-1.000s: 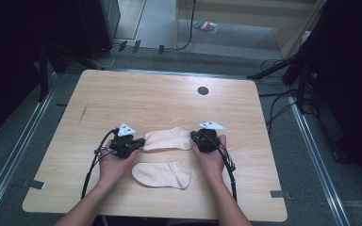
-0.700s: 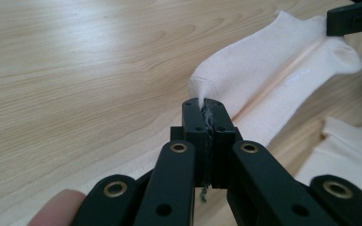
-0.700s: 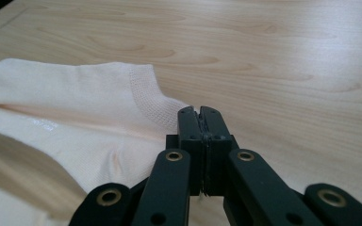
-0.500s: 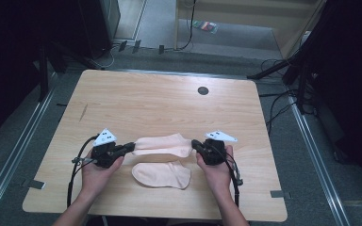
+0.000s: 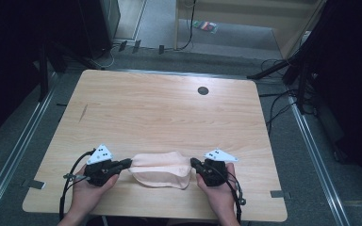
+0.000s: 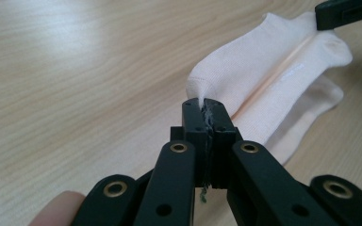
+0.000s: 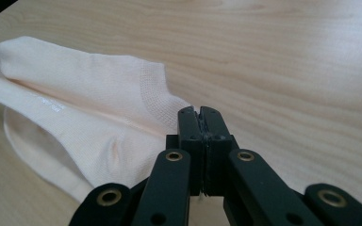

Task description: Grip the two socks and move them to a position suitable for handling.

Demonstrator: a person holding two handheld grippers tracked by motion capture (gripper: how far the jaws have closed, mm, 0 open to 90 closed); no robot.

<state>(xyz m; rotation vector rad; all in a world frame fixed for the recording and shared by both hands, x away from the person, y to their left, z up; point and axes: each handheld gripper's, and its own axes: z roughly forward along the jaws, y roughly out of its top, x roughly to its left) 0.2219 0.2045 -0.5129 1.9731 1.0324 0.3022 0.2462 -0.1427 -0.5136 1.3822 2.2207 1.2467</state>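
Pale peach, the upper sock [image 5: 162, 160] stretches across the lower centre of the high view above a second sock [image 5: 162, 180] on the wooden table [image 5: 169, 113]. Your left gripper [image 5: 128, 163] pinches its toe, jaws clamped tight; your right gripper [image 5: 193, 162] pinches its cuff likewise.

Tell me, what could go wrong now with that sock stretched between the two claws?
The left gripper pinches only a small tip of the upper sock, so it might slip free. The right gripper also bites just the edge, near the cuff. The lower sock peeks out unevenly beneath, so the pair may end up misaligned when laid down.
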